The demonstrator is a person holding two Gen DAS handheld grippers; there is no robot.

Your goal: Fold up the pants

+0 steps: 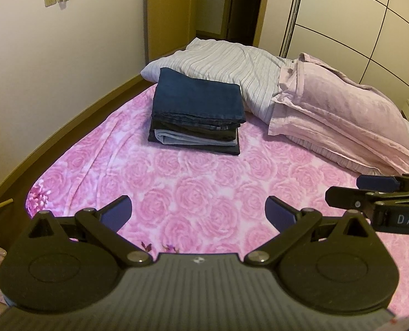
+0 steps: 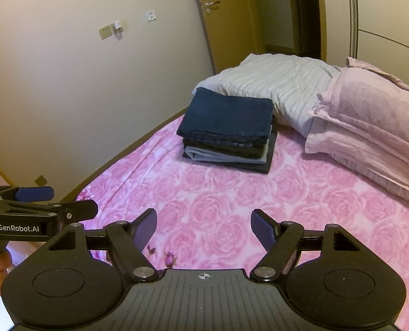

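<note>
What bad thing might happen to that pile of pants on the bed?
The stack of folded pants sits on the soft pink rose-patterned blanket, close to the striped white pillow; a nudge might topple it. Both the left gripper and right gripper are open and empty, so nothing steadies it.

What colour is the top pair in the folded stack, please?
Dark blue denim, clearest in the right wrist view.

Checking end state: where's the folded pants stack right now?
In both wrist views the folded pants stack sits on the pink rose bedspread toward the far end, against the striped white quilt, left of the pink pillow.
</note>
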